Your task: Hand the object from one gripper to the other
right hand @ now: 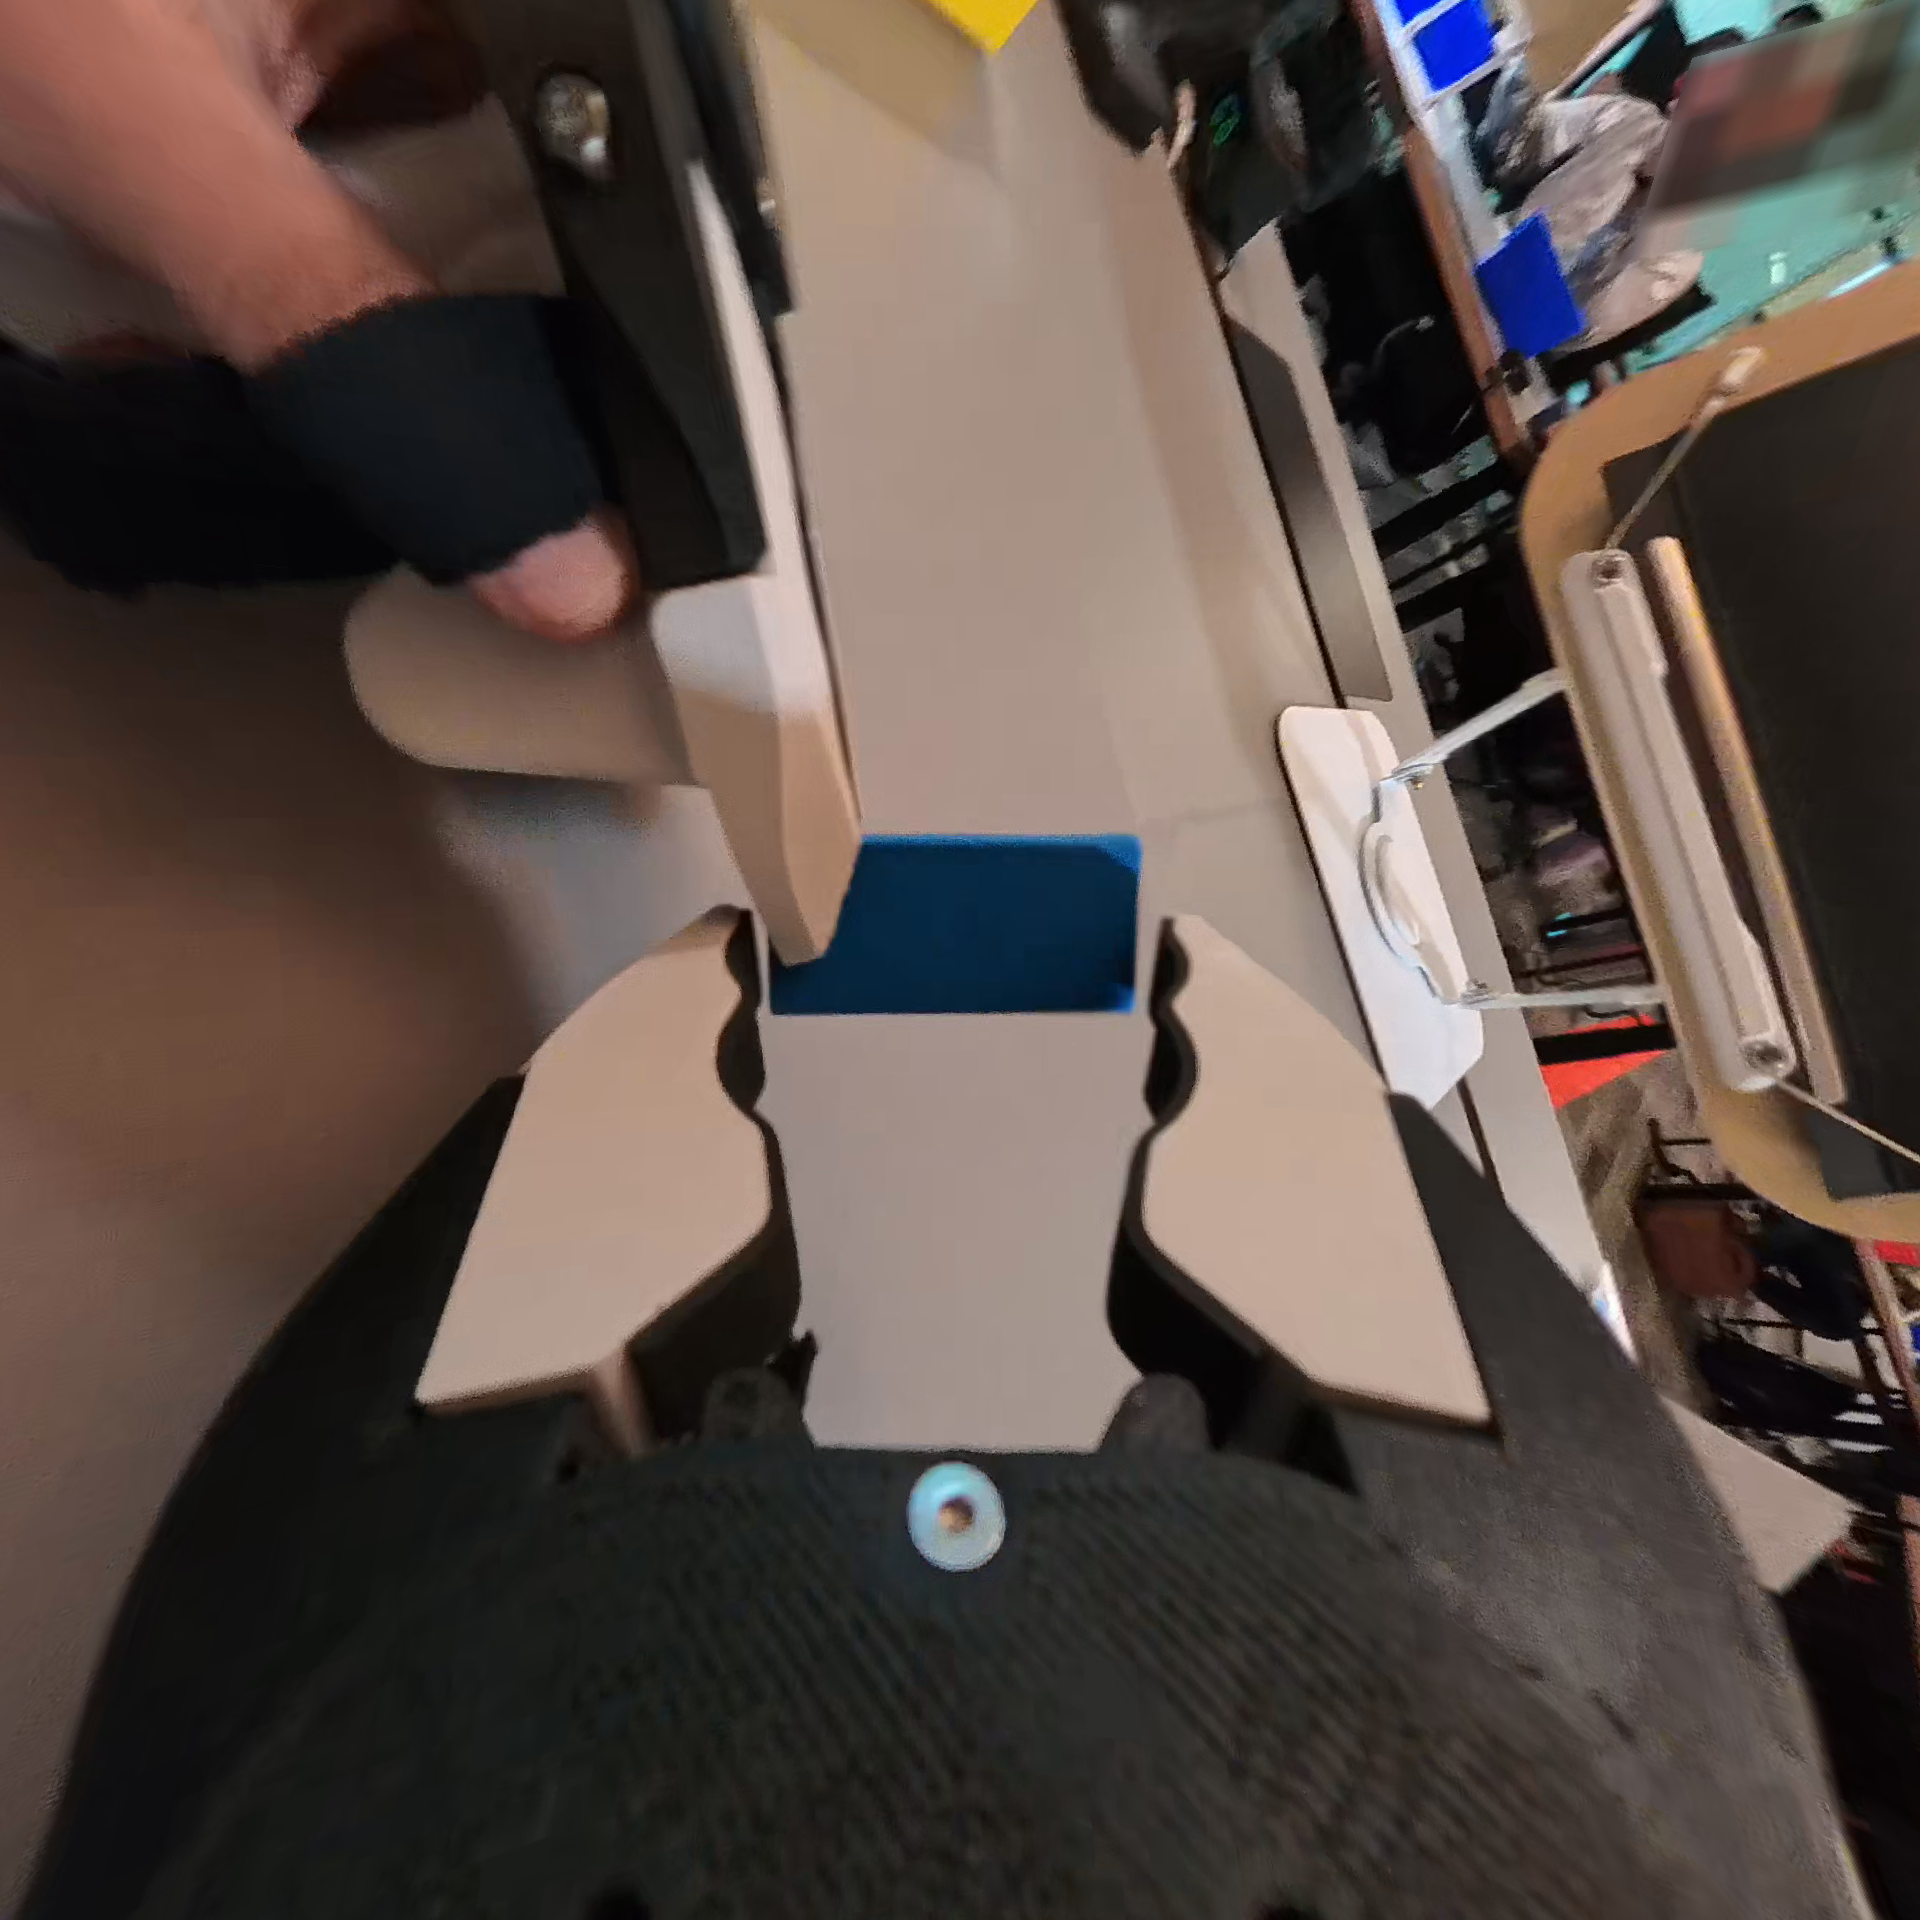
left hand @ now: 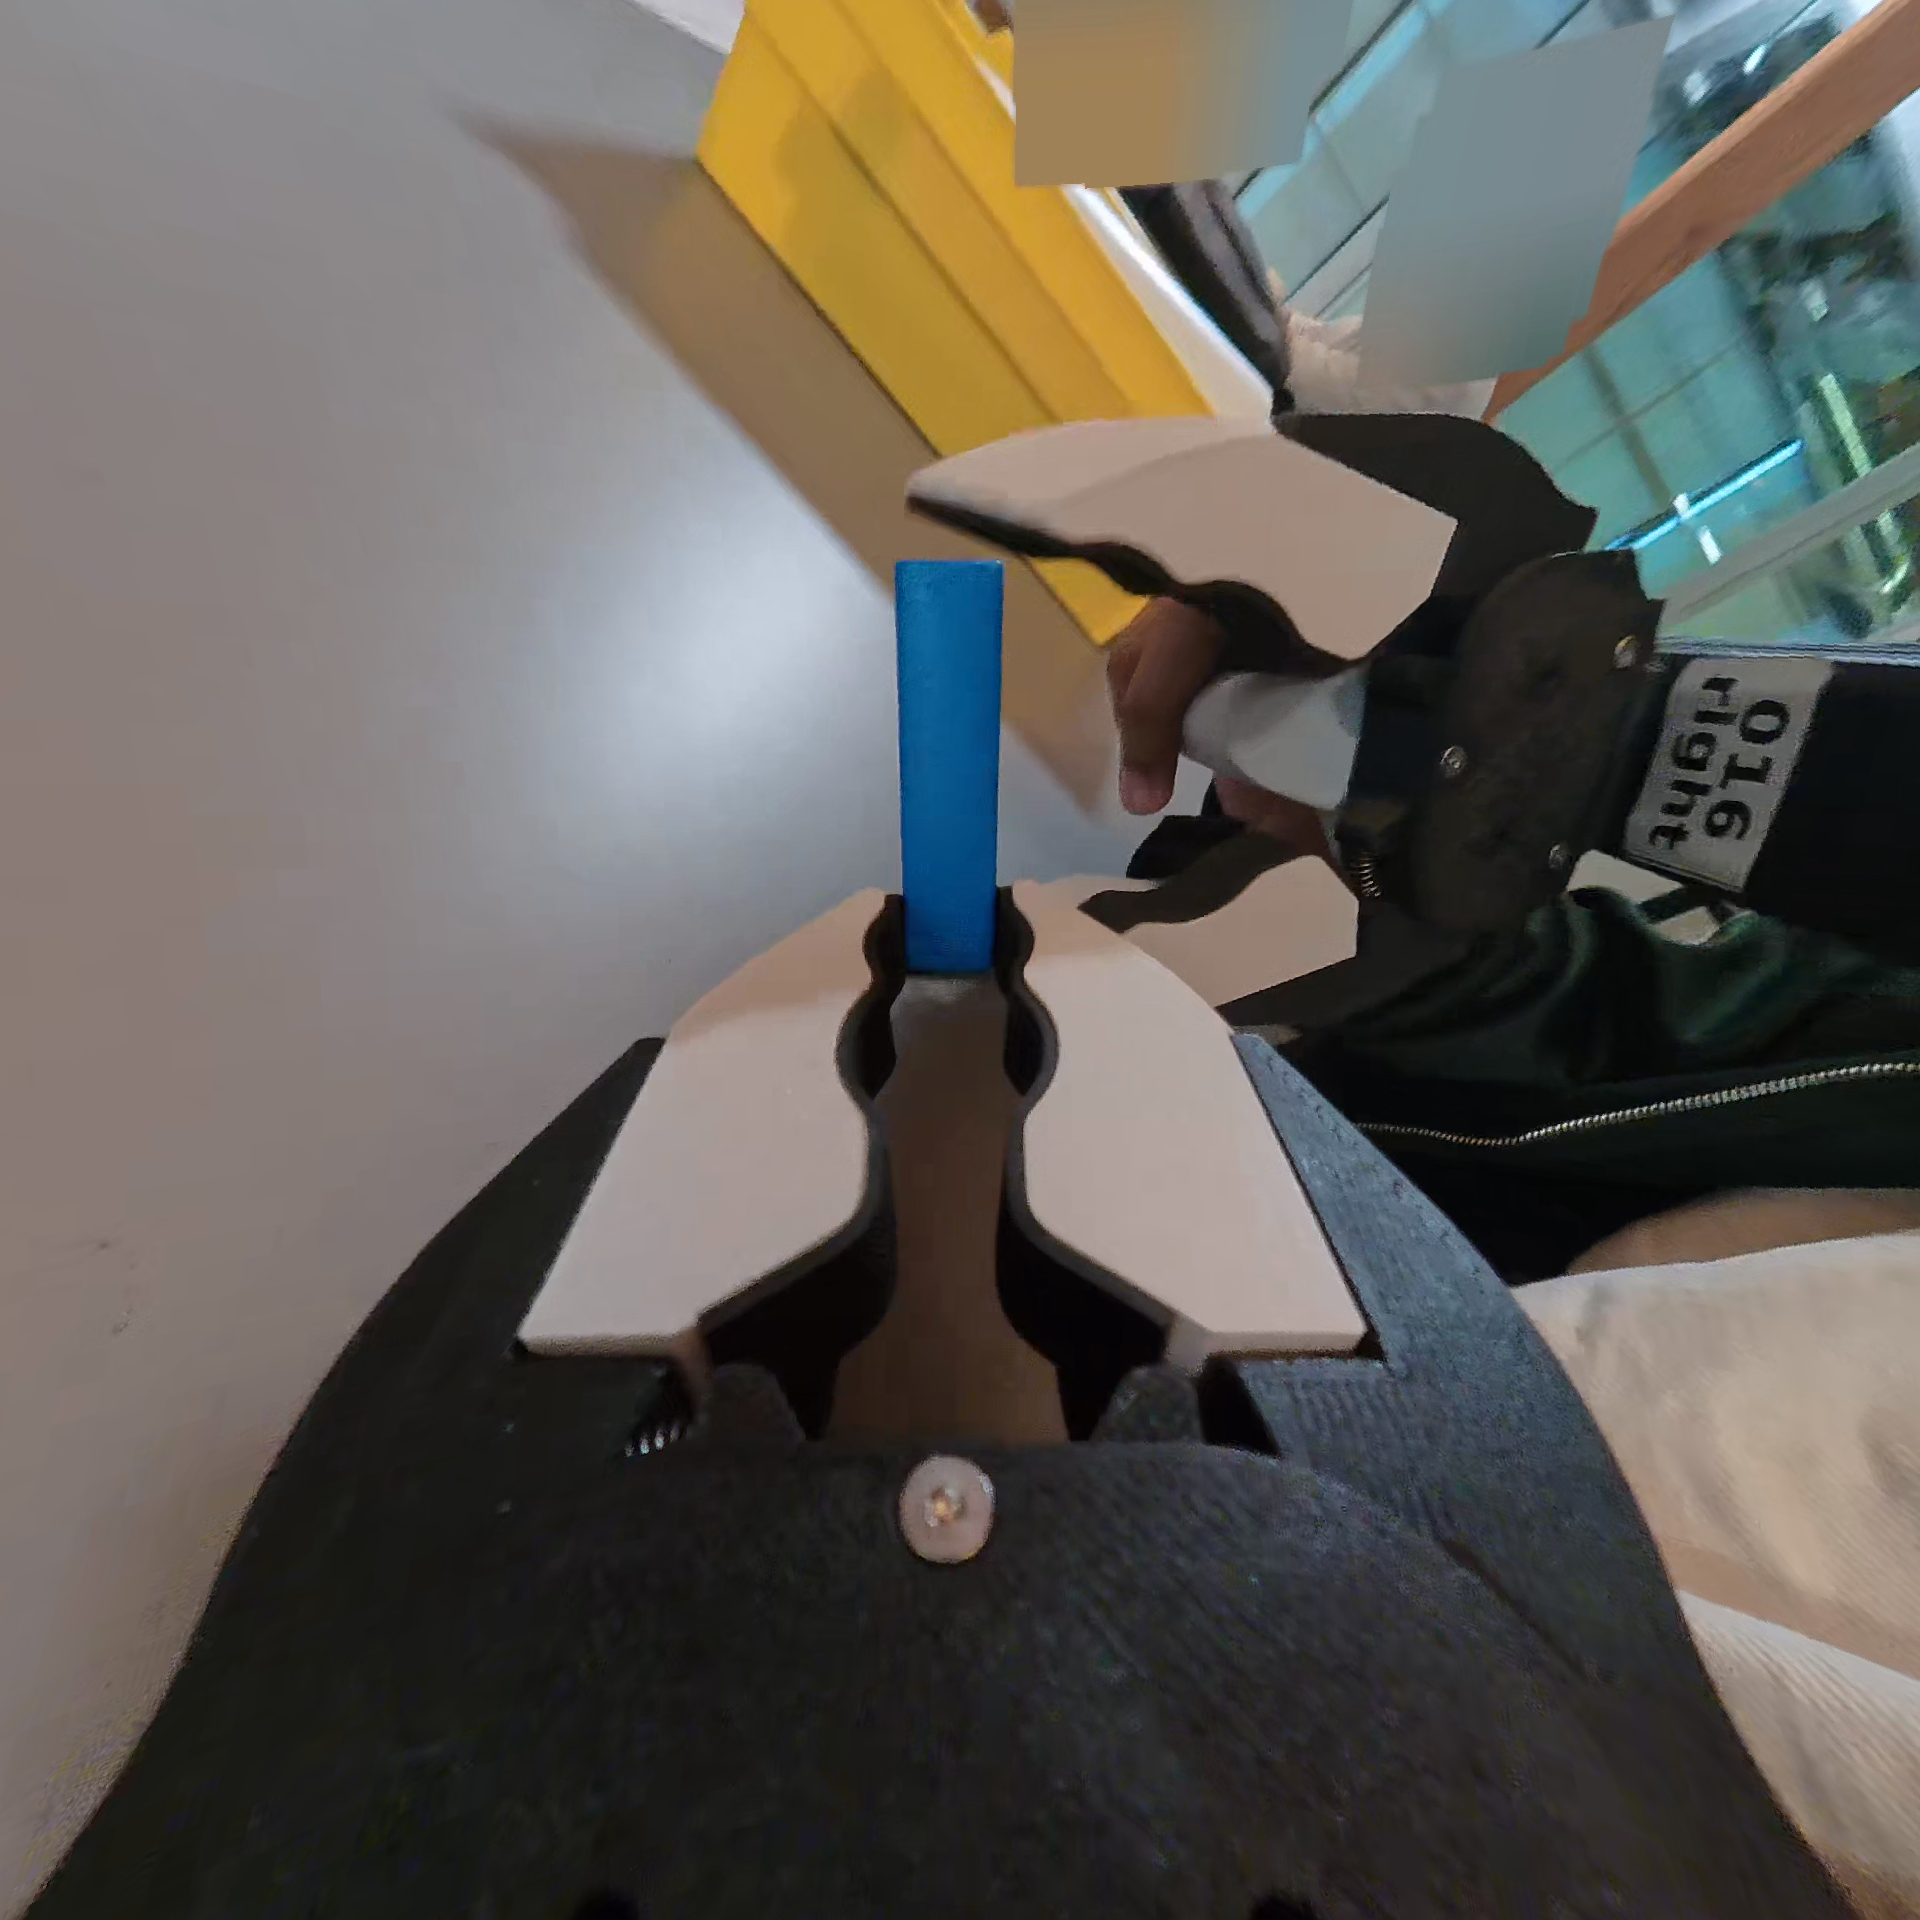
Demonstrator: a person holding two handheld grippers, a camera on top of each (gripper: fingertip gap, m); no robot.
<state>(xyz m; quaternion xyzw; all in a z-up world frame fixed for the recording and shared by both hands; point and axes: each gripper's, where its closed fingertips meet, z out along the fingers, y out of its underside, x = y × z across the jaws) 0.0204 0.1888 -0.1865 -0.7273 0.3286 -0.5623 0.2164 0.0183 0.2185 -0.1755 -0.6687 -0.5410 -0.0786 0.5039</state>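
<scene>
My left gripper (left hand: 948, 914) is shut on a blue block (left hand: 948, 748), gripping its near end so that the block sticks straight out past the fingertips. My right gripper (left hand: 1013, 696) comes in from the right, open, with one finger beyond the block's far end and the other beside my left fingers. In the right wrist view the blue block (right hand: 987, 925) lies crosswise between the tips of my open right gripper (right hand: 956, 930). The jaws stand just outside its two ends. The left gripper (right hand: 805, 914) reaches in from the upper left and covers the block's left end.
A white table (left hand: 312, 623) lies below. A yellow box (left hand: 935, 260) stands at its far side. A person's hand (left hand: 1143, 707) works the right gripper, with a dark jacket (left hand: 1558, 1091) behind. A white pad with a wire clip (right hand: 1361, 883) sits at the table edge.
</scene>
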